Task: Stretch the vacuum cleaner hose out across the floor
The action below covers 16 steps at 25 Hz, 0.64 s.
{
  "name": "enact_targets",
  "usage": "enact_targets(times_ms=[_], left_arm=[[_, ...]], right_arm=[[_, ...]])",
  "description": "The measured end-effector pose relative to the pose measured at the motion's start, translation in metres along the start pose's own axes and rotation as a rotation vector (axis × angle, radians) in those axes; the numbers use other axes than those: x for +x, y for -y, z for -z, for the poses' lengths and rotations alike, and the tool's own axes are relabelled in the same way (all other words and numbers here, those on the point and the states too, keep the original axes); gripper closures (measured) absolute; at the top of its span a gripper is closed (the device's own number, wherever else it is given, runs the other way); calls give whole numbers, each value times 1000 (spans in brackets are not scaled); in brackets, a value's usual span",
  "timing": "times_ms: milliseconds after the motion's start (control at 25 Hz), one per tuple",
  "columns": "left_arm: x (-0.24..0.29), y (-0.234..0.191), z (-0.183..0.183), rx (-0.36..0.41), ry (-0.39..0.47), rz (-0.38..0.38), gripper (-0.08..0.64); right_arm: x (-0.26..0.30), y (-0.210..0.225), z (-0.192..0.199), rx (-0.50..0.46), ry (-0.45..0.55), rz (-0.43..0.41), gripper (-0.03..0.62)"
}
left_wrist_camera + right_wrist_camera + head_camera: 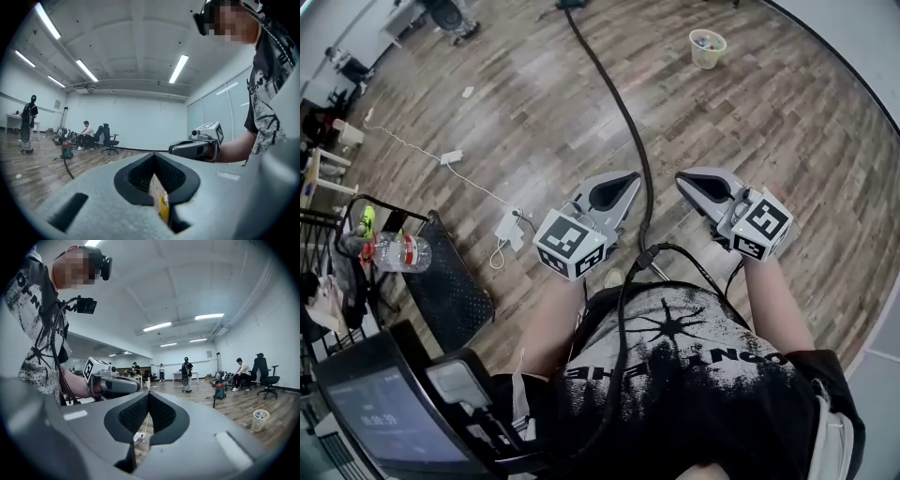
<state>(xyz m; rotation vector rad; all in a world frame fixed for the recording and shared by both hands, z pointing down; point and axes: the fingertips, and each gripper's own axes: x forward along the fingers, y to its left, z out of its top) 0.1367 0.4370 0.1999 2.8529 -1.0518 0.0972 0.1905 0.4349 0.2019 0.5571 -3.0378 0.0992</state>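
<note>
Wood floor point(769, 141), open room: hose point(619, 103) lies on it, both tongs empty.
Left tongs point(630, 178) and right tongs point(682, 176) are both closed on nothing, held level above the floor. The hose runs from the vacuum cleaner point(66, 150) at the far side toward my feet, passing between the 2 tongs; its near end is hidden. I expect it to be light, bendy and prone to kinks, so I'd clamp across it near the free end.

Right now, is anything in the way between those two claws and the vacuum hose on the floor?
Nothing visible. The hose lies on bare floor and runs between the left claw and right claw, both shut and empty. The cup and white cable lie well off to the sides.
</note>
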Motion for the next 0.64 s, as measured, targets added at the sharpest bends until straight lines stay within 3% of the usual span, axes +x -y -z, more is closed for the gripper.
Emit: enact_targets(times_ms=[640], left_arm=[[-9,7,-3,13,-3,4,561]], right_arm=[[-2,-12,-2,10,18,0,584]])
